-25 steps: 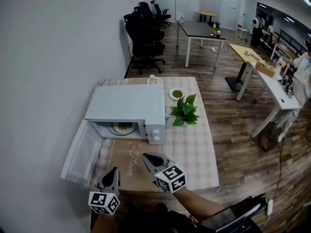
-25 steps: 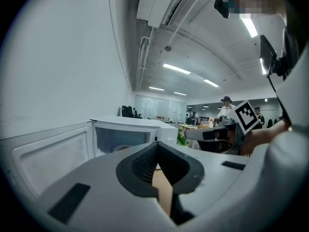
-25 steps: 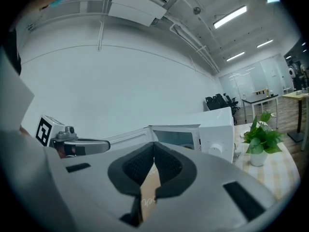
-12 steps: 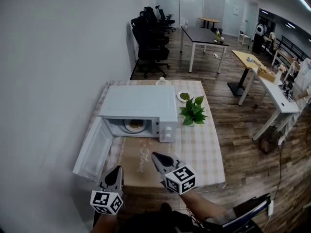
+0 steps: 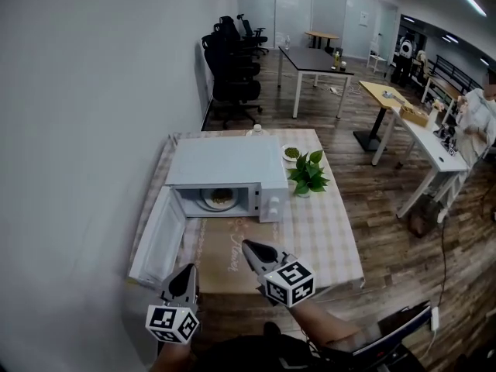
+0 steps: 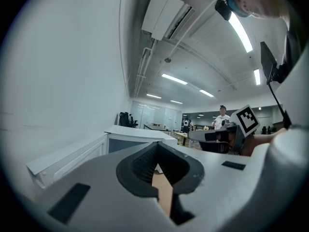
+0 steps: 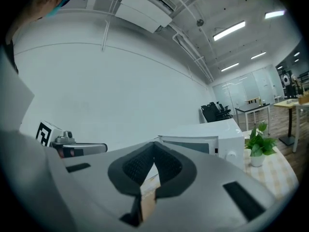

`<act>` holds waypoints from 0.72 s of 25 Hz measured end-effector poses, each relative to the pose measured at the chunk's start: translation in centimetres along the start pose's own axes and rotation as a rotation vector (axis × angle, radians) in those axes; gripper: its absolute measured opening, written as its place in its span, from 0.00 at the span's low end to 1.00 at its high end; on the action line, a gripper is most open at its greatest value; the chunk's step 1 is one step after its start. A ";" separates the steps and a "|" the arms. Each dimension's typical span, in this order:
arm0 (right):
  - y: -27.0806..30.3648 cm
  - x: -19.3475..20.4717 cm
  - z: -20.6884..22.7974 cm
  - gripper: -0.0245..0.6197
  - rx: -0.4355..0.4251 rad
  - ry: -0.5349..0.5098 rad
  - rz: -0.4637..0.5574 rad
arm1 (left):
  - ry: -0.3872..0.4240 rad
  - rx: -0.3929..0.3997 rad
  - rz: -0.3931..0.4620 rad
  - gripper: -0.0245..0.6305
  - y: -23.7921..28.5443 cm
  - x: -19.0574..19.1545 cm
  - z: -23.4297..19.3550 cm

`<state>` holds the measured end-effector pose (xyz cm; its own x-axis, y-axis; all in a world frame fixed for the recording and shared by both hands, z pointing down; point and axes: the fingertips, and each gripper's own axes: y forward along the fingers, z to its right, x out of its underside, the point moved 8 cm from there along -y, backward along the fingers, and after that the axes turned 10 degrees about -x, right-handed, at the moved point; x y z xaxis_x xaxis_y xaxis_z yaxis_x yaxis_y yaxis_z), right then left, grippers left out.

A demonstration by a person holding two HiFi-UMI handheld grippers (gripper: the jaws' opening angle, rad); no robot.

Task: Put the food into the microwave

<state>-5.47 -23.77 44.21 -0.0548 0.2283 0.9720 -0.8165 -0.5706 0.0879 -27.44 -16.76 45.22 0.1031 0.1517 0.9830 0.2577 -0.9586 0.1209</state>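
Observation:
The white microwave (image 5: pixel 225 169) stands on the table with its door (image 5: pixel 159 235) swung open to the left. Inside it a plate of food (image 5: pixel 219 198) rests on the turntable. My left gripper (image 5: pixel 186 271) hovers over the table's near edge, below the open door, shut and empty. My right gripper (image 5: pixel 246 246) is beside it, in front of the microwave, also shut with nothing between its jaws. In the left gripper view the left gripper (image 6: pixel 157 146) points level at the microwave (image 6: pixel 137 135). The right gripper (image 7: pixel 154 146) faces the microwave (image 7: pixel 207 139) too.
A potted plant (image 5: pixel 308 173) stands right of the microwave, with a small dish of greens (image 5: pixel 291 153) and a bottle (image 5: pixel 256 130) behind. A brown mat (image 5: pixel 225 258) lies on the checked tablecloth (image 5: pixel 329 239). A wall runs along the left. Desks, chairs and a person (image 5: pixel 477 115) are beyond.
The head view has swung, so the microwave sits further right and higher in it. Both grippers moved along with the view, keeping their spacing and staying shut. The plate has not moved.

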 end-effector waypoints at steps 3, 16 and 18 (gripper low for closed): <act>0.3 -0.5 -0.8 0.05 -0.001 -0.005 0.007 | 0.011 0.008 0.019 0.05 -0.3 -0.8 -0.3; 1.1 -1.1 -2.2 0.05 0.023 0.006 0.014 | 0.026 0.011 0.040 0.05 -0.7 -2.4 -1.2; 1.1 -1.2 -2.4 0.05 0.026 0.005 0.016 | 0.025 0.013 0.042 0.05 -0.9 -2.5 -1.1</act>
<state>-7.63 -22.80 42.59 -0.0708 0.2232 0.9722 -0.8003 -0.5945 0.0782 -29.02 -16.53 42.79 0.0905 0.1049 0.9904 0.2664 -0.9608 0.0774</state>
